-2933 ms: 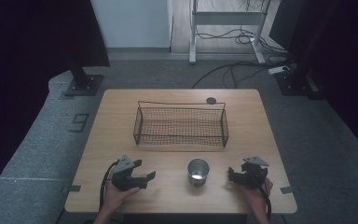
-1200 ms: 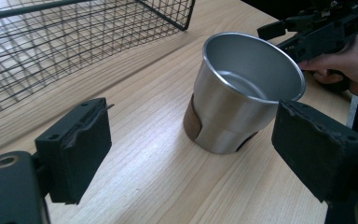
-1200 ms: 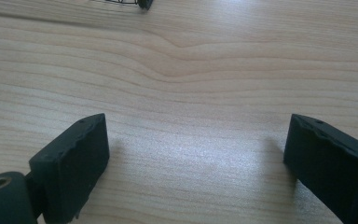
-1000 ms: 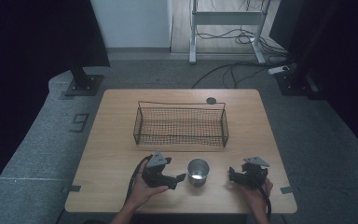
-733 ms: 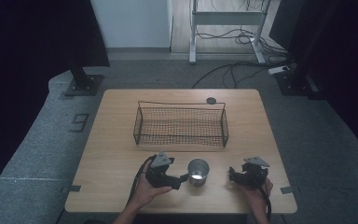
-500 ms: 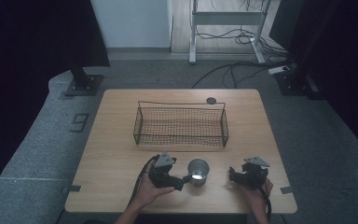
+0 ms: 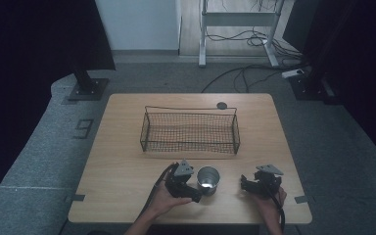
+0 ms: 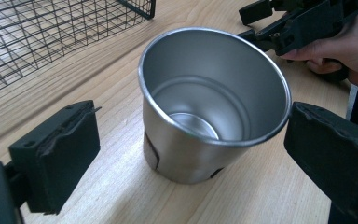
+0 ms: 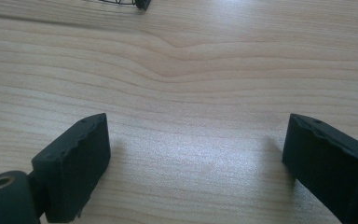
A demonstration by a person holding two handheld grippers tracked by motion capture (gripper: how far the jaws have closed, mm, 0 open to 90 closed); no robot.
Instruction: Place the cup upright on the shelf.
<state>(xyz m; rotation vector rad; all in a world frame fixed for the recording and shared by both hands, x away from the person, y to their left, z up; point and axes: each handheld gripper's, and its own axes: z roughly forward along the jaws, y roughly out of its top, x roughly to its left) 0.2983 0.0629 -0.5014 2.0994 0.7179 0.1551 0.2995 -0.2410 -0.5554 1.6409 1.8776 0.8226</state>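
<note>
Left hand-held gripper [image 8: 186, 154]: jaws spread wide and just opened further; one steel cup [image 8: 209, 102] is framed between them. A gap is seen between the left pad and the cup wall; the right pad lies just beside the rim, and contact there cannot be told. In the high view the left hand-held gripper [image 7: 196, 192] is seen at the near edge of the desk [image 7: 127, 161], just left of the cup [image 7: 207, 179].

Cup: one, upright, mouth up, empty, standing on the desk near the front edge, between the two tools.

Right hand-held gripper [image 9: 196, 158]: jaws spread, bare wood between them, nothing pinched. It is held low over the desk, well to the right of the cup [image 7: 247, 183].

One wire basket [image 7: 190, 130] is noted beyond the cup, mid-desk, empty. One small dark disc [image 7: 221, 105] lies behind the basket, near the far edge.

Count: two hand-held grippers, one cup, one basket, one disc.
</note>
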